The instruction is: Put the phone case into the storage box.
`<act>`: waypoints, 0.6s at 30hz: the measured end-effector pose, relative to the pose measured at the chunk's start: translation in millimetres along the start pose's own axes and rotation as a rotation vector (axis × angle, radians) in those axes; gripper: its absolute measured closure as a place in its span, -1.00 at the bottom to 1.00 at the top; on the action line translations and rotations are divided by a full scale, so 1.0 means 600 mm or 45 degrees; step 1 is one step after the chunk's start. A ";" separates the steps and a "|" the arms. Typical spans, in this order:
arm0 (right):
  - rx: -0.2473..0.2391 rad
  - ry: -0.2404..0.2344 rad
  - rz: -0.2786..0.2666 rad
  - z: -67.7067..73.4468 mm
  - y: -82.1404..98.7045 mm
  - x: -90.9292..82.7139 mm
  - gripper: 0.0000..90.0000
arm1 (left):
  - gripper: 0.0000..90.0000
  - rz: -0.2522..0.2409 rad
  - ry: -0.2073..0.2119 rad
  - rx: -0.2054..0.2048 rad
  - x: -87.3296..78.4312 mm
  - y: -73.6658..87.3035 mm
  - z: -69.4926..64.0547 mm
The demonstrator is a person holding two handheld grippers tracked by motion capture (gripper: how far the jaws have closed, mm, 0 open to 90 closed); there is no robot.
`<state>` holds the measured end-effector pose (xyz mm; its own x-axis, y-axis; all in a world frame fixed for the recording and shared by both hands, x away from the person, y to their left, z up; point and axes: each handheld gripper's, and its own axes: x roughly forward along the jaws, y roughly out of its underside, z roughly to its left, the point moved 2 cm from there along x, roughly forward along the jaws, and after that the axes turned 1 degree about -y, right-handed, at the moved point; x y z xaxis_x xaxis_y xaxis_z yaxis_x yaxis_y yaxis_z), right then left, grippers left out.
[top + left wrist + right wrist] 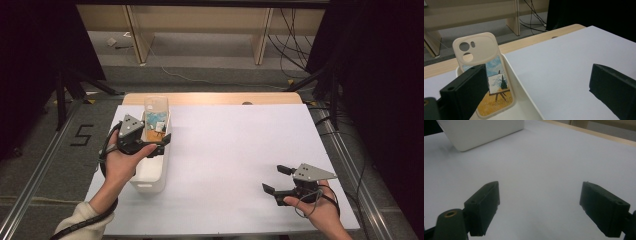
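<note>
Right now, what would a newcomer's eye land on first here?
Probably the phone case with its painted easel and blue sky, leaning upright at the far end of the white bin on the table's left side. Next, the left gripper hovers over that bin with jaws open, while the right gripper sits open over the bare white sheet.

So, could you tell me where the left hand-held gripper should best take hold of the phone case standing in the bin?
Probably by the top end of the phone case, coming from above. It leans nearly upright against the end wall of the white bin, its camera-cutout end above the rim. The left hand-held gripper, jaws open, could close across its thin front and back.
</note>
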<state>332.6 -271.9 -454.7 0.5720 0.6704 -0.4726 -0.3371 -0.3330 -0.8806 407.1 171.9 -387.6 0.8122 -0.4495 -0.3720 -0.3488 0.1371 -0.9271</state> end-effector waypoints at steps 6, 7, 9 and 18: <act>-0.001 0.000 0.000 0.000 0.000 0.000 -0.61 | -0.96 -0.001 0.014 -0.004 -0.005 0.007 -0.005; -0.001 0.000 0.000 0.000 0.000 0.000 -0.61 | -0.97 0.000 0.017 -0.005 -0.006 0.008 -0.006; 0.000 0.001 -0.001 0.000 0.000 -0.001 -0.61 | -0.97 0.001 0.025 0.007 -0.007 0.011 -0.008; -0.001 0.000 0.001 0.000 0.000 0.000 -0.61 | -0.97 0.000 0.053 0.025 -0.013 0.020 -0.017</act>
<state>332.3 -271.9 -454.5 0.5719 0.6702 -0.4730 -0.3371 -0.3337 -0.8804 391.7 168.1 -395.1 0.7917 -0.4860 -0.3702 -0.3392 0.1544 -0.9280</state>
